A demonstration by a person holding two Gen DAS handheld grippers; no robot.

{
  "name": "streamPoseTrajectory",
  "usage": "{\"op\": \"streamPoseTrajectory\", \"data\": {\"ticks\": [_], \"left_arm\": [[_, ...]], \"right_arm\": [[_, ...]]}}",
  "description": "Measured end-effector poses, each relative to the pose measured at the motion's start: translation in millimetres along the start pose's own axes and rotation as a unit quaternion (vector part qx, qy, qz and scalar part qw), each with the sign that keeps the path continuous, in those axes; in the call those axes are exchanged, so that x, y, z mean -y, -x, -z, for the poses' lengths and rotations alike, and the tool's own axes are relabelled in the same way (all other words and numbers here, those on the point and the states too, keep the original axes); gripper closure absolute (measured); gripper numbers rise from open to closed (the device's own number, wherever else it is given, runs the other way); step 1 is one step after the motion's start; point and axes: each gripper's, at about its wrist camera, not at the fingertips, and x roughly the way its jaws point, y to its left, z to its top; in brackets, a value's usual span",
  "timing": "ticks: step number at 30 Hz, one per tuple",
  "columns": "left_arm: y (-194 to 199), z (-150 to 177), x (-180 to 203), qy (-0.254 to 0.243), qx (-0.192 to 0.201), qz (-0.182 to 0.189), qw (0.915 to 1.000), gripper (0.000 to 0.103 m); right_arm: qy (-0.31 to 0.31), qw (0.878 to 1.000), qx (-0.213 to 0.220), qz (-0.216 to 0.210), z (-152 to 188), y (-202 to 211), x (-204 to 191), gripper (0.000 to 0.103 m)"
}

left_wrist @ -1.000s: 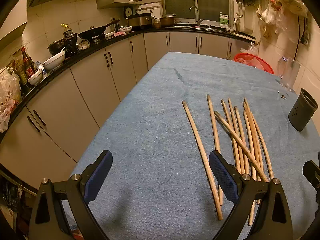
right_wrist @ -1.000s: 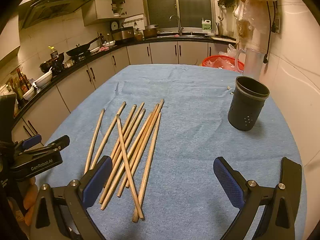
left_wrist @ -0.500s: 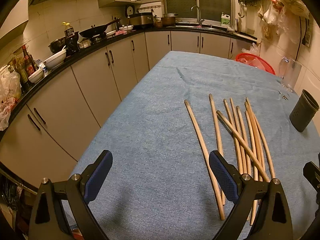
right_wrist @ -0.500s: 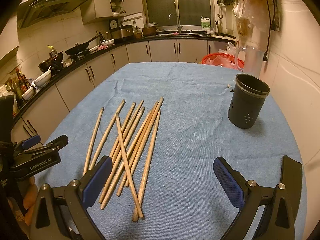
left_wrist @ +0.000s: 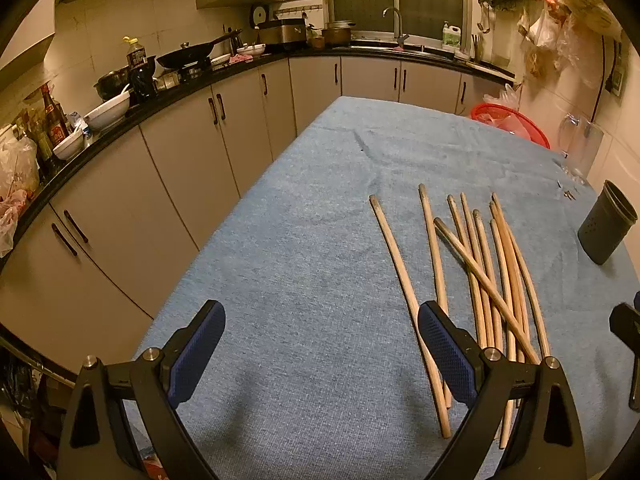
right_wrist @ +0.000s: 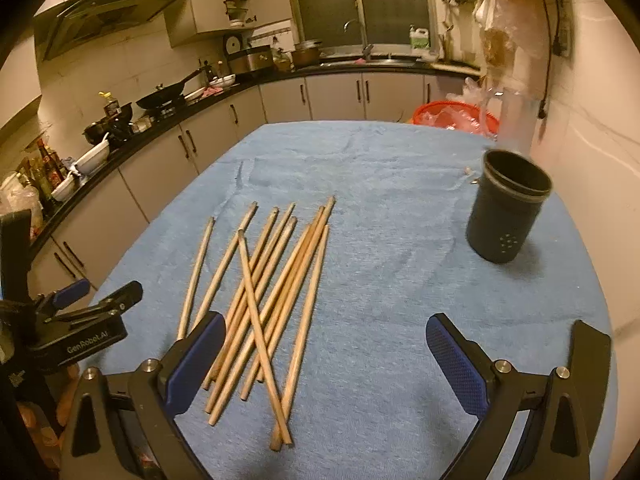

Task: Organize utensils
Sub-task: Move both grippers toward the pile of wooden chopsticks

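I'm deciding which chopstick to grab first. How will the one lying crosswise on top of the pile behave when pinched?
The crosswise chopstick looks like stiff, thin wood, so probably light and unbending. It rests on the other chopsticks, so lifting it may nudge them. Being round, it could roll on the blue cloth if it slips.

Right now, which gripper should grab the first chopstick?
Probably left. The left gripper is open, and its right finger already sits beside the outermost chopstick. The right gripper, also open, faces bare cloth between the chopsticks and the holder.
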Motion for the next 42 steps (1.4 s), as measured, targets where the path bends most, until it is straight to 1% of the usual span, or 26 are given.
{"op": "streamPoseTrajectory", "data": {"ticks": [2,4,6,8,9,10,12,13,15,17,19,21,27,30,39,41,42], "left_arm": [[-3,-3,-2,0.002,-0.011,0.007,0.9999,0.006],[-7,-7,-5,0.004,-0.022,0.013,0.9997,0.006],[-11,-13,-8,0.004,-0.035,0.031,0.9989,0.006],[-13,-17,-9,0.006,-0.041,0.037,0.9984,0.006],[-15,-20,-11,0.008,-0.047,0.046,0.9978,0.007],[-16,-22,-12,0.011,-0.052,0.05,0.9973,0.007],[-20,-25,-12,0.012,-0.057,0.05,0.997,0.01],[-21,-27,-13,0.012,-0.06,0.052,0.9967,0.011],[-26,-32,-12,0.013,-0.068,0.054,0.9961,0.021],[-32,-38,-12,0.017,-0.083,0.067,0.9941,0.026],[-39,-44,-11,0.02,-0.099,0.082,0.9916,0.027],[-43,-50,-10,0.02,-0.11,0.091,0.9895,0.027],[-39,-56,-3,0.008,-0.095,0.07,0.993,0.027],[-37,-57,1,-0.002,-0.087,0.057,0.9945,0.027],[-48,-61,4,-0.007,-0.098,0.056,0.9936,0.027],[-54,-63,6,-0.006,-0.105,0.057,0.9928,0.03],[-57,-64,6,-0.005,-0.11,0.058,0.9923,0.035]], "right_arm": [[0.002,1.0,-0.006,-0.004,-4,-3,-3,0.007],[0.0,0.999,-0.024,-0.021,-12,-15,-3,0.021],[-0.007,0.999,-0.041,-0.035,-17,-23,0,0.029],[-0.01,0.998,-0.054,-0.038,-23,-33,1,0.034],[-0.011,0.998,-0.059,-0.038,-25,-35,1,0.039],[-0.014,0.997,-0.063,-0.04,-27,-38,2,0.044],[-0.024,0.996,-0.072,-0.048,-28,-41,3,0.052],[-0.027,0.995,-0.076,-0.052,-30,-44,4,0.052],[-0.027,0.995,-0.078,-0.048,-34,-47,6,0.052],[-0.034,0.995,-0.083,-0.049,-38,-48,7,0.052],[-0.037,0.994,-0.086,-0.056,-41,-48,7,0.052],[-0.035,0.994,-0.084,-0.054,-46,-48,7,0.052],[-0.032,0.995,-0.072,-0.053,-51,-38,3,0.052],[-0.031,0.995,-0.074,-0.053,-52,-40,4,0.052],[-0.03,0.995,-0.086,-0.046,-54,-56,5,0.052],[-0.036,0.993,-0.098,-0.049,-56,-65,7,0.052],[-0.04,0.993,-0.104,-0.05,-56,-68,8,0.052]]}}
